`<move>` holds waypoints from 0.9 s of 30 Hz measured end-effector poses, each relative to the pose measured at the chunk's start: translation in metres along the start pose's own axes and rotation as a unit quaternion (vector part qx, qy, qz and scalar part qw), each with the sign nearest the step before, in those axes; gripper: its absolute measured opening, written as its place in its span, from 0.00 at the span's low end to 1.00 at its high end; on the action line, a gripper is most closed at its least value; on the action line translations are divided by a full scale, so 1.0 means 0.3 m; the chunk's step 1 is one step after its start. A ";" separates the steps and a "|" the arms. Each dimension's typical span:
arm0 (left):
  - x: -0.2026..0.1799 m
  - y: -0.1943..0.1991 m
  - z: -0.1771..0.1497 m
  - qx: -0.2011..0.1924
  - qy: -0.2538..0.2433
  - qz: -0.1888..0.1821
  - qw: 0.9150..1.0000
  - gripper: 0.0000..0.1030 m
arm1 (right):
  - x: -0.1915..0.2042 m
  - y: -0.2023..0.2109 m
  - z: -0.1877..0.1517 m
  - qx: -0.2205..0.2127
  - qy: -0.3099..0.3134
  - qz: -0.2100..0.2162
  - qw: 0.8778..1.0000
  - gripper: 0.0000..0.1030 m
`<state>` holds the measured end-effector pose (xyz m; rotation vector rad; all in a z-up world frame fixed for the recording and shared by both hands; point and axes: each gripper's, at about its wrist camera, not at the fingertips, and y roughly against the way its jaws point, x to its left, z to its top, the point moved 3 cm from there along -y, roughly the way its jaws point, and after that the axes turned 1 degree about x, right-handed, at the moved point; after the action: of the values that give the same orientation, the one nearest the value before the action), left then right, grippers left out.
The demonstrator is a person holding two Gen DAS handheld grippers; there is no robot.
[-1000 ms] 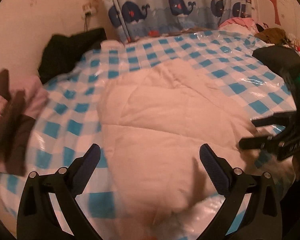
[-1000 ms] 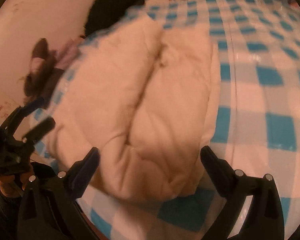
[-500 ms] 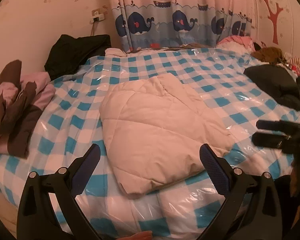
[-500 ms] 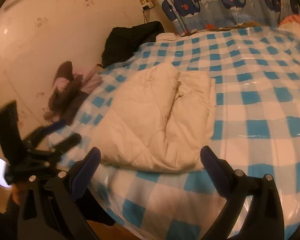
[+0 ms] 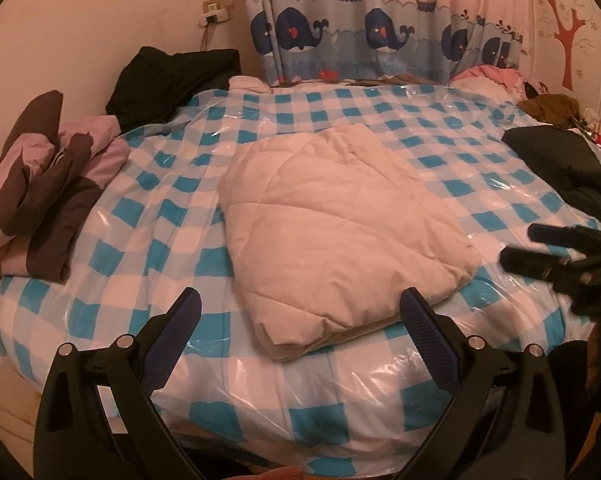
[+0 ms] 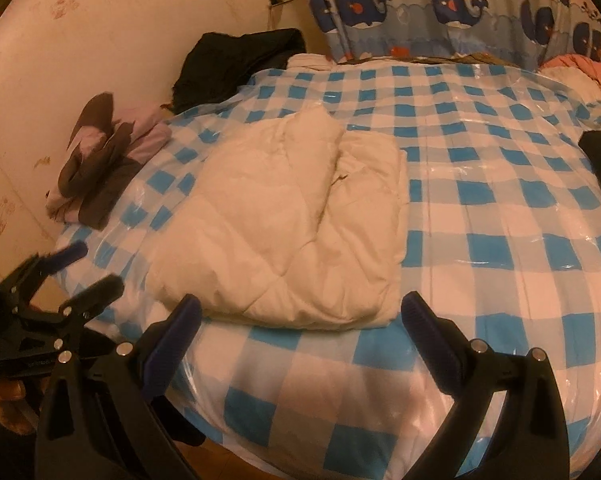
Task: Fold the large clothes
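Note:
A cream quilted padded garment [image 5: 332,232] [image 6: 288,224] lies folded into a thick rectangle on the blue-and-white checked bed cover [image 5: 148,256] [image 6: 492,208]. My left gripper [image 5: 300,312] hangs open above the bed's near edge, short of the garment, with nothing between its fingers. My right gripper [image 6: 300,316] is open too, held just in front of the garment's near edge. Each gripper shows in the other's view: the right gripper [image 5: 540,248] at the right edge, the left gripper [image 6: 76,268] at the left edge.
A brown and lilac garment [image 5: 48,192] [image 6: 104,160] is heaped at the bed's left side. A black garment [image 5: 172,76] [image 6: 236,64] sits at the far left corner, another dark one [image 5: 560,168] at the right. Whale-print curtain [image 5: 380,36] and pink clothes [image 5: 496,74] lie behind.
Both grippers have drawn back and up from the cream garment, which now looks smaller and lies flat on the bed. Both stayed open throughout.

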<state>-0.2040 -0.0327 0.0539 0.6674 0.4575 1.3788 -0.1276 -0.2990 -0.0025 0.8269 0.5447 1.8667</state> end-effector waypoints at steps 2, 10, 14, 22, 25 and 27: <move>0.009 0.003 0.006 -0.006 0.001 0.003 1.000 0.93 | -0.003 0.008 0.011 -0.004 -0.001 0.000 1.000 0.93; -0.001 0.005 0.016 -0.010 -0.003 0.005 1.000 0.93 | 0.028 -0.024 -0.005 0.010 0.010 -0.008 1.000 0.93; -0.004 0.010 0.018 -0.011 -0.001 0.000 1.000 0.93 | 0.044 -0.028 -0.008 0.011 0.015 -0.008 1.000 0.93; -0.006 0.016 0.018 -0.012 -0.002 0.001 1.000 0.93 | 0.067 -0.041 -0.021 0.020 0.022 -0.003 1.000 0.93; -0.008 0.017 0.017 -0.012 -0.001 0.001 1.000 0.93 | 0.072 -0.045 -0.026 0.023 0.022 -0.001 1.000 0.93; -0.008 0.017 0.016 -0.012 -0.001 0.002 1.000 0.93 | 0.075 -0.048 -0.028 0.024 0.022 -0.001 0.999 0.93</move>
<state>-0.2050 -0.0355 0.0608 0.6513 0.4381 1.3851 -0.1318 -0.2726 -0.0110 0.8186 0.6200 1.8794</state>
